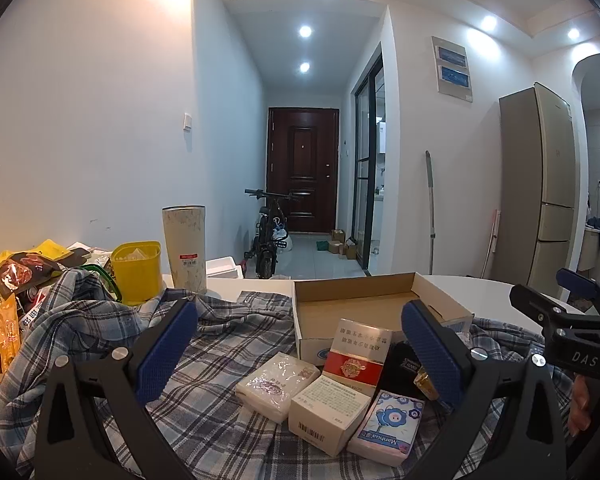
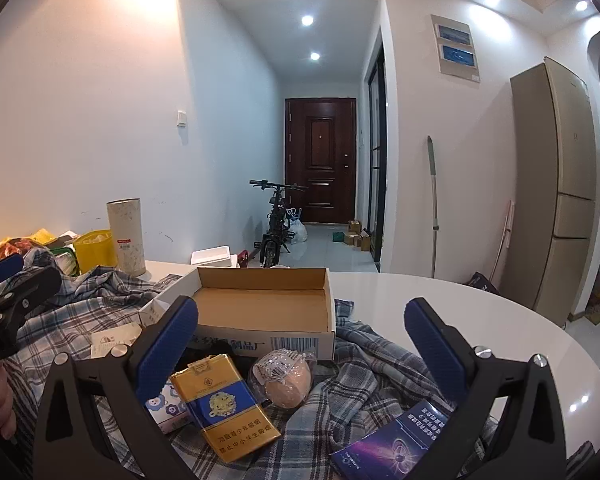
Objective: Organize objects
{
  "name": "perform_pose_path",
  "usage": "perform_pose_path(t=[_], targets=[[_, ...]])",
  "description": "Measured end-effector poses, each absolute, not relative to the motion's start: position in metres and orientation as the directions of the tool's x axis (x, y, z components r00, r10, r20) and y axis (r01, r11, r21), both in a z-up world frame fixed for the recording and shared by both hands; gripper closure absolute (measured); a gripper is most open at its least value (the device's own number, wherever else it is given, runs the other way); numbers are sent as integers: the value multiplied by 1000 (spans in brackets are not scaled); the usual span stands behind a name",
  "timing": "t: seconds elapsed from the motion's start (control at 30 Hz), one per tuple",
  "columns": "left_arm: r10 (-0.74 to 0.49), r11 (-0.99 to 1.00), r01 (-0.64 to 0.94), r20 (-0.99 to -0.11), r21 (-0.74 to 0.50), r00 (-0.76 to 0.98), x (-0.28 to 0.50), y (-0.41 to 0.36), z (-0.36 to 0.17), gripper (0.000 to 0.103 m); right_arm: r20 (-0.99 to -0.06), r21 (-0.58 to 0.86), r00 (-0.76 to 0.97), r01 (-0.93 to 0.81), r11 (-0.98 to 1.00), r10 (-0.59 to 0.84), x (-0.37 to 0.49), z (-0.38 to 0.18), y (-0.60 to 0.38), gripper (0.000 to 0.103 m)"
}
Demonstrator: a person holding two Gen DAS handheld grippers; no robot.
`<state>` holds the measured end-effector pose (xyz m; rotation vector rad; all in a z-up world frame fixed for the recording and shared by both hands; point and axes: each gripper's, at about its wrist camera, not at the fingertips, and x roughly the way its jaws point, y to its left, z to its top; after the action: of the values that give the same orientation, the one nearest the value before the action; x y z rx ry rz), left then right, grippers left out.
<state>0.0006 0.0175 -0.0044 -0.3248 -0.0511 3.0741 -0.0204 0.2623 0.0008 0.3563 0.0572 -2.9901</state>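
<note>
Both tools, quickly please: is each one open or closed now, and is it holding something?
Left tool: open, holding nothing.
Right tool: open, holding nothing.

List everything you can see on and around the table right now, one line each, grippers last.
cardboard box: 1, brown inside, empty, open-topped, on plaid cloth
plaid cloth: 1, blue-grey, spread over table
white table: 1, round-edged
gold-blue pack: 1, in front of box
red-white pack: 1, upright against box
white carton: 1, on cloth
flower-print tissue pack: 1, beside carton
purple box: 1, right foreground
yellow container: 1, left rear
pale tube: 1, upright
left gripper: open, empty
right gripper: open, empty
</note>
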Motion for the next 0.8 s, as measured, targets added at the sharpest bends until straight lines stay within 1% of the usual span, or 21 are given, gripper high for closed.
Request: perform_pose_path(t=[0.13, 0.37, 0.63, 0.8], targets=[[53, -998, -46, -208, -38, -977, 1, 17, -4, 0, -239, -39, -963, 139, -990, -126, -21, 0, 258, 0], [57, -998, -54, -189, -24, -980, 3, 19, -4, 0, -268, -31, -955, 142, -989, -129, -26, -3, 260, 0], [56, -998, -52, -191, -25, -980, 4, 20, -4, 0, -278, -22, -951, 148, -989, -137, -27, -4, 262, 0], [56, -998, -54, -185, -20, -981, 4, 19, -3, 0, -300, -24, -942, 168, -985, -153, -29, -6, 260, 0]])
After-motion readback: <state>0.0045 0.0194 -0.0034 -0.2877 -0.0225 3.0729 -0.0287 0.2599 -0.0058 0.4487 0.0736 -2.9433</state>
